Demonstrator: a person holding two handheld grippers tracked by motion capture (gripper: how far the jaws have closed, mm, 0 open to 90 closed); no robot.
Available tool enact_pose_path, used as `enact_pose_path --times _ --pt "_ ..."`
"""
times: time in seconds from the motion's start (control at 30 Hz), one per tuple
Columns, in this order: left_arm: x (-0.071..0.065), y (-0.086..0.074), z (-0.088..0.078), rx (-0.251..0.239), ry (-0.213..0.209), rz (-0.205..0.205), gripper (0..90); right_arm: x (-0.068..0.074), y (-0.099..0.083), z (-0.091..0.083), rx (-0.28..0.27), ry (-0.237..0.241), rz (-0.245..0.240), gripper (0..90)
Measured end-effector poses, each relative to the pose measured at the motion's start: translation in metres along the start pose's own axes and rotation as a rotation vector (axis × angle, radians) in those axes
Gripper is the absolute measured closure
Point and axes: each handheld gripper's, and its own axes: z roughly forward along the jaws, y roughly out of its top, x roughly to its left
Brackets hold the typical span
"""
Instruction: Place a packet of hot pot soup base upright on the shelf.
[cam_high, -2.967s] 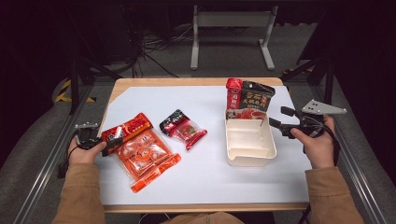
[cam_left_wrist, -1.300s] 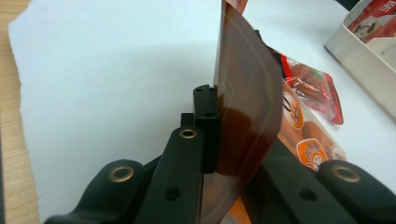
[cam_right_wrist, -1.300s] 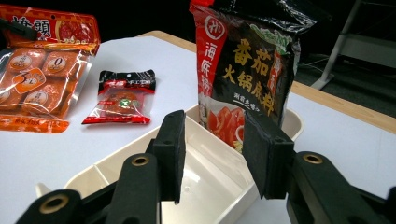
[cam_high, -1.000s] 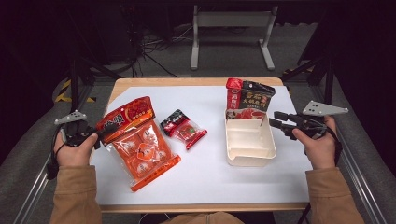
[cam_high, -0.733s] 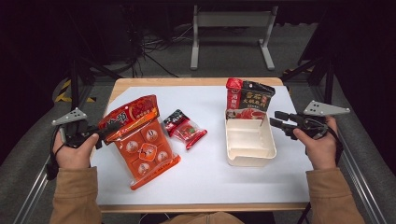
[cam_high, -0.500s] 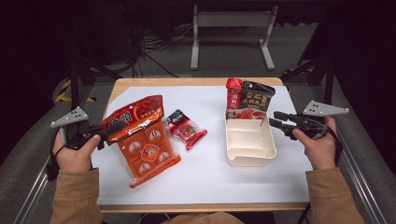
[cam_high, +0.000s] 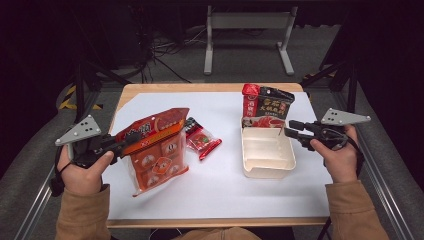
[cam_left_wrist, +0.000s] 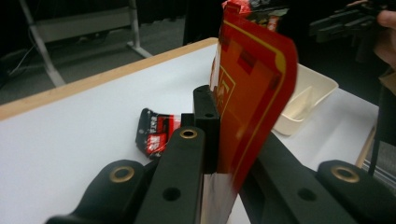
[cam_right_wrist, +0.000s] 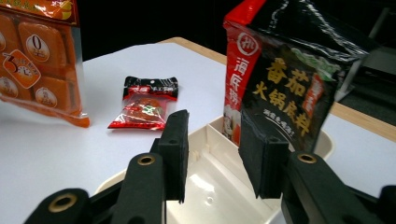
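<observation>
A large orange snack bag (cam_high: 155, 150) hangs tilted above the left of the white table (cam_high: 220, 190). My left gripper (cam_high: 117, 145) is shut on the bag's top edge. In the left gripper view the black jaws pinch the bag's red-orange header (cam_left_wrist: 252, 88). A small red and black packet (cam_high: 200, 139) lies flat just right of the bag. My right gripper (cam_high: 290, 128) stands open at the far right corner of a cream tray (cam_high: 267, 170). A black and red pouch (cam_high: 267, 107) stands upright at the tray's far end. Nothing lies between the right pads (cam_right_wrist: 175, 149).
The tray's inside (cam_right_wrist: 210, 186) is bare apart from the pouch (cam_right_wrist: 285, 84). Beyond the tray in the right gripper view lie the small packet (cam_right_wrist: 144, 109) and the hanging bag (cam_right_wrist: 37, 60). Wooden table edges border the white sheet, with dark floor and metal stands behind.
My left gripper has risen and moved slightly right, lifting the orange bag off the table until it hangs more upright. The right hand has stayed by the tray.
</observation>
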Motion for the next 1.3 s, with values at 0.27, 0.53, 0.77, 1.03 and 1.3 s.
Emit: enact_pose_path --times 0.27,0.53,0.77,1.03,1.3 --pt "-0.015 0.008 0.002 -0.046 -0.022 0.068 90.0 0.017 0.01 0.009 -0.005 0.065 -0.044 62.3" --pt "-0.022 0.015 0.012 -0.1 -0.058 0.089 90.0 0.034 0.019 0.022 -0.008 0.126 -0.073 57.7" --pt "-0.031 0.023 0.03 -0.116 -0.111 0.102 90.0 0.049 0.027 0.035 -0.024 0.176 -0.092 45.8" --pt "-0.041 0.031 0.045 -0.147 -0.163 0.129 90.0 0.062 0.033 0.051 -0.014 0.222 -0.125 37.3" --pt "-0.049 0.037 0.058 -0.17 -0.213 0.125 90.0 0.079 0.04 0.07 -0.007 0.269 -0.159 33.7"
